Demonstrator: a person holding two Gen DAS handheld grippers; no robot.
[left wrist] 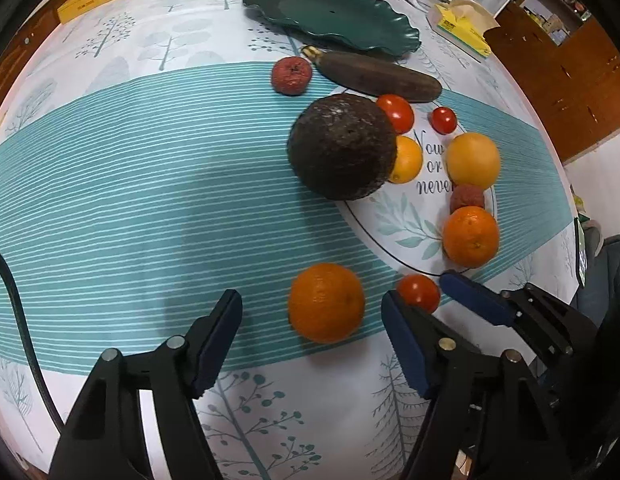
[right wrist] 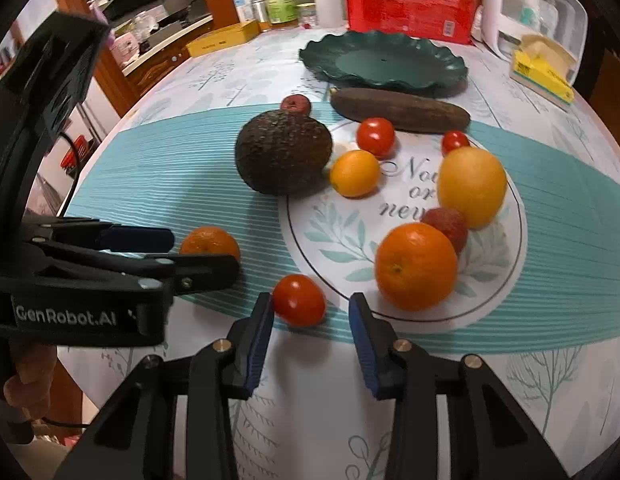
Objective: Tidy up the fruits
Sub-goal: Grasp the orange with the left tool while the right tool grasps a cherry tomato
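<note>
My left gripper [left wrist: 312, 326] is open around a small orange [left wrist: 326, 302] on the teal stripes; that orange also shows in the right wrist view [right wrist: 210, 243]. My right gripper [right wrist: 310, 322] is open with a cherry tomato [right wrist: 299, 299] between its fingertips; the tomato also shows in the left wrist view [left wrist: 419, 293]. A dark avocado [right wrist: 284, 154], a brown banana [right wrist: 400, 110], two more tomatoes, lychees, a yellow citrus [right wrist: 472, 186] and an orange [right wrist: 416, 266] lie around the printed circle. An empty green plate [right wrist: 384, 62] sits at the back.
A red box [right wrist: 410, 8], bottles and a white container line the table's back edge. A yellow tissue box [right wrist: 544, 68] is at the back right. A yellow box [right wrist: 222, 40] is at the back left. The table edge falls away on the left.
</note>
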